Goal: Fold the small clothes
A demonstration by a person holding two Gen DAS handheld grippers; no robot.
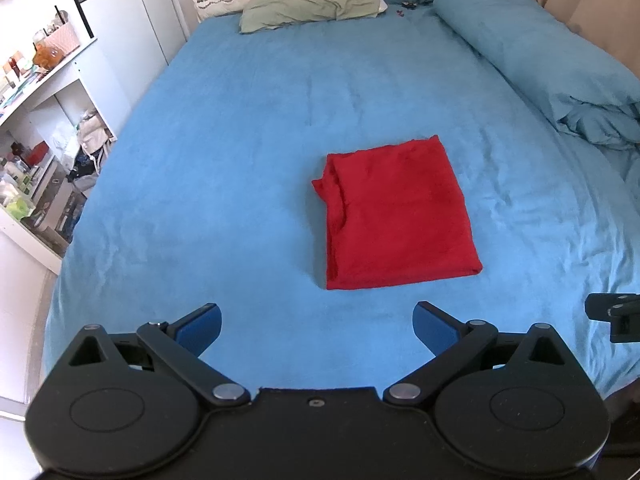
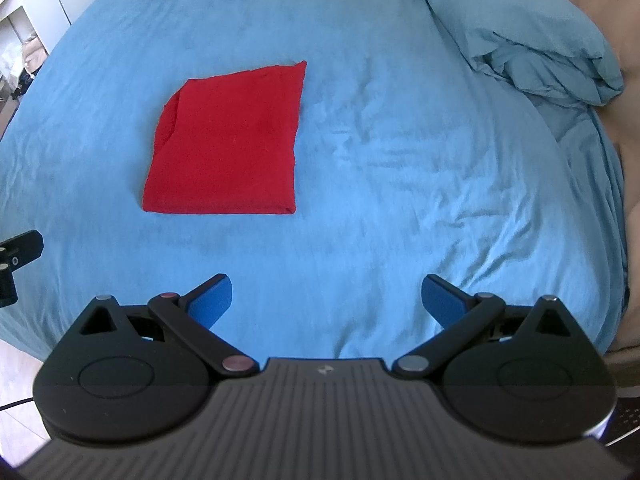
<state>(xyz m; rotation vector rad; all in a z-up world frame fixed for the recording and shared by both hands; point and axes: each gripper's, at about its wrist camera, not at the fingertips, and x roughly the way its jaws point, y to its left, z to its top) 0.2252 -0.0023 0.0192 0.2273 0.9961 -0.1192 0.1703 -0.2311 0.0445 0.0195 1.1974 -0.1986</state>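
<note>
A red cloth (image 1: pixel 396 216) lies folded into a neat rectangle on the blue bed sheet (image 1: pixel 248 128). It also shows in the right wrist view (image 2: pixel 228 144), left of centre. My left gripper (image 1: pixel 317 320) is open and empty, held above the sheet just short of the cloth's near edge. My right gripper (image 2: pixel 327 298) is open and empty, above bare sheet (image 2: pixel 400 160) to the right of the cloth and nearer than it. Each gripper's edge shows in the other's view, at the right edge (image 1: pixel 614 314) and the left edge (image 2: pixel 16 260).
A rolled blue duvet (image 1: pixel 540 60) lies along the bed's right side, also in the right wrist view (image 2: pixel 520 28). Pillows (image 1: pixel 308 8) sit at the head. White shelves (image 1: pixel 44 140) crowded with small items stand left of the bed.
</note>
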